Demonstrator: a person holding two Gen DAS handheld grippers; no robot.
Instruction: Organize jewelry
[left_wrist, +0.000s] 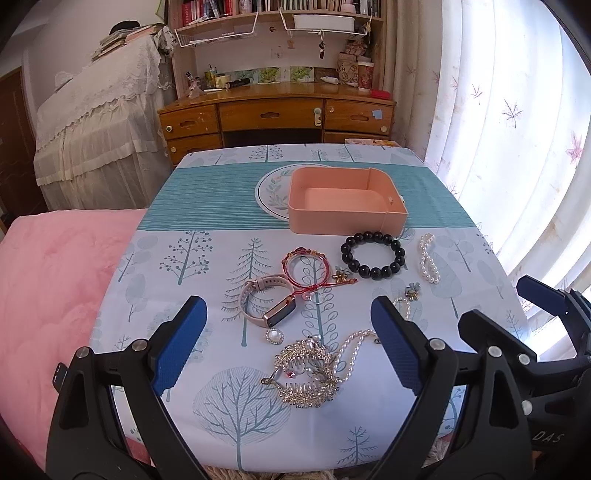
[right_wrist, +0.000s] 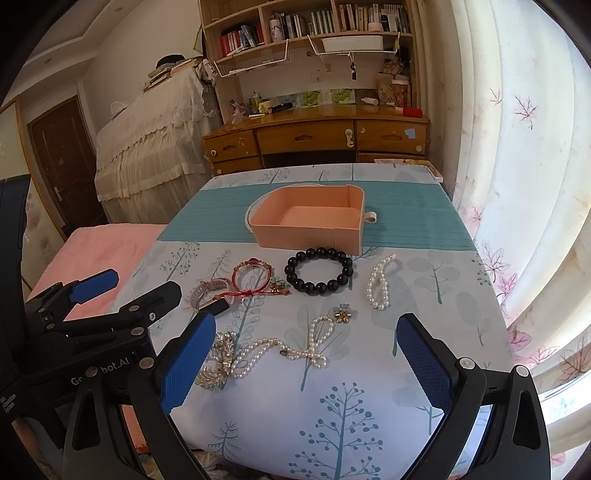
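On the cloth-covered bench, loose jewelry lay untouched before an empty pink box. Both left tongs and right tongs hovered wide apart, holding nothing. The gilt hair clip looked stiff but fragile, best taken across its spine; the pearl strand looked limp and slippery, likely needing a pinch where it bunches.

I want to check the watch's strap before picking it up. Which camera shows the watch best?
The left wrist view: the watch lies whole between the open fingers, strap and face visible. In the right wrist view, the watch is partly hidden behind the left gripper.
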